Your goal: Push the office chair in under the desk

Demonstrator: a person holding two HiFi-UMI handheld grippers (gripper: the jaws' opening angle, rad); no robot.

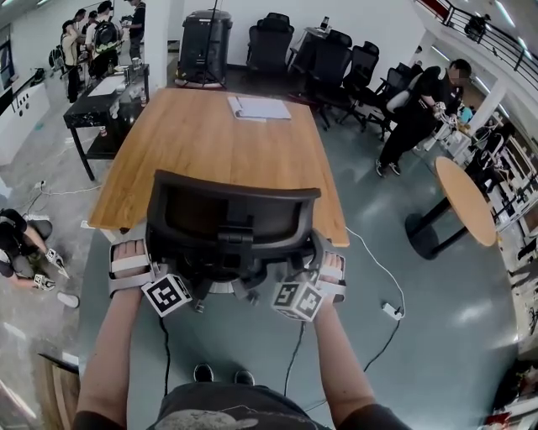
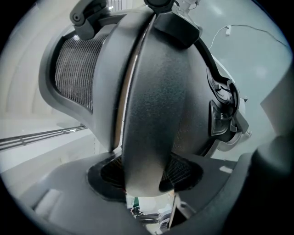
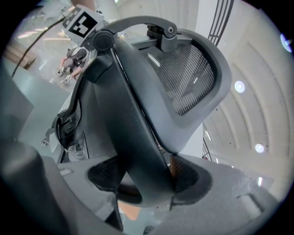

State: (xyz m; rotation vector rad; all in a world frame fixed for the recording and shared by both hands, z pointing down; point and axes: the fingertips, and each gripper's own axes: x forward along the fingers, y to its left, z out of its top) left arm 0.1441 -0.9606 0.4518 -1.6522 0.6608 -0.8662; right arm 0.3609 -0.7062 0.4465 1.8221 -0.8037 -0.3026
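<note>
You stand on a glossy grey floor (image 1: 445,353) reflecting overhead light. To your right, a round wooden table (image 1: 465,200); along the white far wall (image 1: 378,21), spare black chairs (image 1: 332,55). A power strip (image 1: 392,311) lies nearby.

Bright overhead light leaves pale glare on the glossy grey-green floor (image 1: 475,315). Every view bends at its edges; the black mesh-backed office chair (image 2: 151,92) blurs close up.
</note>
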